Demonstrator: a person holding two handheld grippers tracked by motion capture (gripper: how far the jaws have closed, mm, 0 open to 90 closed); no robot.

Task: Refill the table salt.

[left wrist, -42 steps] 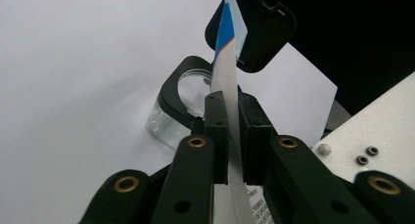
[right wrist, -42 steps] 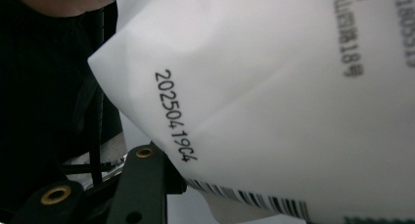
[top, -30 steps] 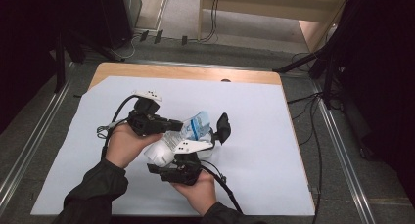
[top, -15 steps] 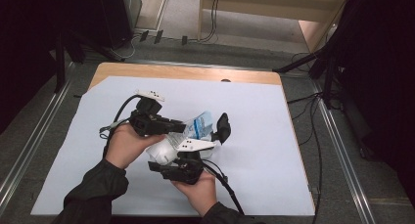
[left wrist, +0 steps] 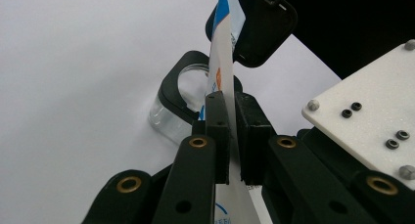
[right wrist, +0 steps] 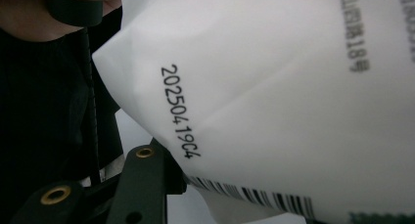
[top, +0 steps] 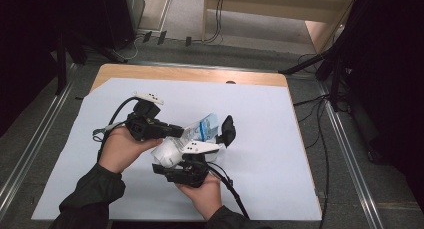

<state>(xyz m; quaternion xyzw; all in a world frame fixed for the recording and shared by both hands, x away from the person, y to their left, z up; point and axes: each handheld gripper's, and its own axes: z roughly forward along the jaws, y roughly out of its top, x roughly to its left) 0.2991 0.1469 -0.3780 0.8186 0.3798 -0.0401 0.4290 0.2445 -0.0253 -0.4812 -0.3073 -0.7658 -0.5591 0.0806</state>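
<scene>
Left hand-held gripper [left wrist: 230,136] clamped on white pouch [top: 200,129]; right hand-held gripper [top: 220,139] apparently grips it too, above surface [top: 280,139].

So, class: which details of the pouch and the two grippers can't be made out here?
- Right gripper, right gripper view: the pouch covers its pads.
- Pouch contents, high view: too small.
- Clear container, left gripper view: the left gripper and pouch edge hide most.

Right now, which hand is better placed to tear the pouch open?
Left, probably. The left gripper is shut on the pouch's thin flat edge, so it can pull straight away. The right gripper has its jaws around the pouch's body and is better suited to steadying it.
</scene>
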